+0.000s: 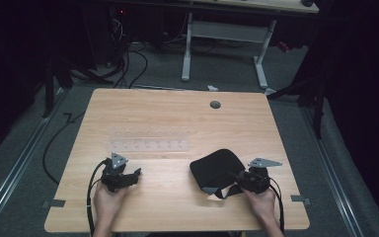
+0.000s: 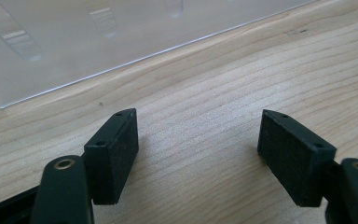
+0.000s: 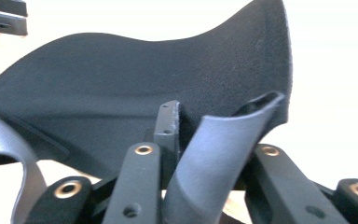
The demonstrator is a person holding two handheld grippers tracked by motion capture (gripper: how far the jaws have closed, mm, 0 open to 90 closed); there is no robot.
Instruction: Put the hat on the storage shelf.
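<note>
wooden table (image 1: 177,197): right gripper (image 3: 186,140) clamps black cap (image 3: 135,88).

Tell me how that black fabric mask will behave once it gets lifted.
The black mask probably flops: its edge already curls where the right tool pinches it. It looks thin and soft, so likely light. The loose strap may dangle.

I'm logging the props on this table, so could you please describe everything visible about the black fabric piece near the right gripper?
The black fabric piece looks like soft, matte felt or foam-backed cloth with a curved outline and a grey strap at its near edge. It lies on the wooden table, right of centre, partly lifted at the edge. The right gripper is shut on that folded near edge; nothing else touches it.
</note>
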